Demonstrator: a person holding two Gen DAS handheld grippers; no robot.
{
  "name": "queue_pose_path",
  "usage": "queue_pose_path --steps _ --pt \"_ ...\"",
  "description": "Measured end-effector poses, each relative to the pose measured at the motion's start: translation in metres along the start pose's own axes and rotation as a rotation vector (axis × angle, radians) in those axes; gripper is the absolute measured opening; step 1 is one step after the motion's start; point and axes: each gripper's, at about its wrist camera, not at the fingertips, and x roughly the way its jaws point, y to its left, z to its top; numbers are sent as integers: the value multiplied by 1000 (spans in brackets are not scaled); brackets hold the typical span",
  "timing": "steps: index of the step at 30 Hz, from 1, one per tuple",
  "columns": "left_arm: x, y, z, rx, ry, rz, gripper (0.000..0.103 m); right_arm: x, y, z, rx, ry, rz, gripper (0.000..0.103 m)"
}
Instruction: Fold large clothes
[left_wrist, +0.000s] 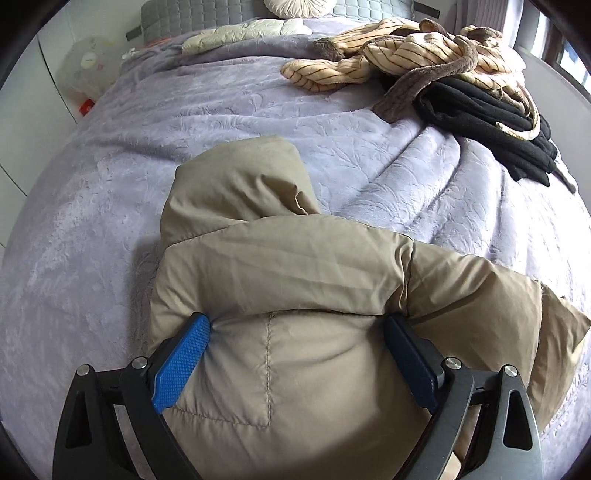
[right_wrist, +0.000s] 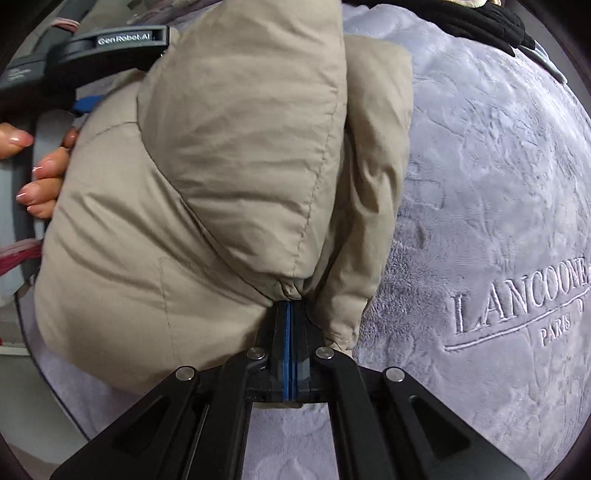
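Note:
A beige padded hooded jacket (left_wrist: 280, 266) lies partly folded on the lilac bedspread (left_wrist: 110, 184), hood pointing away. My left gripper (left_wrist: 297, 321) is wide open, its blue pads on either side of a puffy part of the jacket, pressing into it. In the right wrist view the jacket (right_wrist: 207, 173) is bunched up, and my right gripper (right_wrist: 290, 306) is shut on a pinched edge of it. The left gripper (right_wrist: 88, 99) and the hand holding it show at the upper left there.
A pile of striped cream clothes (left_wrist: 406, 55) and black clothes (left_wrist: 491, 114) lies at the bed's far right. Pillows (left_wrist: 236, 33) and a grey headboard (left_wrist: 192, 14) are at the far end. White cupboards (left_wrist: 29, 110) stand at the left. The bedspread has embroidered lettering (right_wrist: 517, 299).

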Motion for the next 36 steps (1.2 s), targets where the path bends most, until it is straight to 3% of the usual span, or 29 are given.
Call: queue_pose_path --steps 4,7,11,15,22,27,36 --pt "-11 5 4 4 29 -28 95 3 1 6 -7 11 -6 0" --pt "-34 17 -3 11 32 -91 95 4 -2 8 10 15 5 0" --pt "-70 42 -40 -21 46 -171 95 4 -3 8 19 11 10 0" --pt "-96 58 -88 -40 50 -205 95 2 -4 1 29 8 18 0" --pt "-90 66 -158 -68 141 -194 97 -3 0 -4 25 10 -7 0" --pt "-76 64 -167 -74 159 -148 103 -14 6 -6 9 30 -49 0" --pt "-82 66 -170 -107 180 -144 103 -54 8 -17 50 32 -39 3"
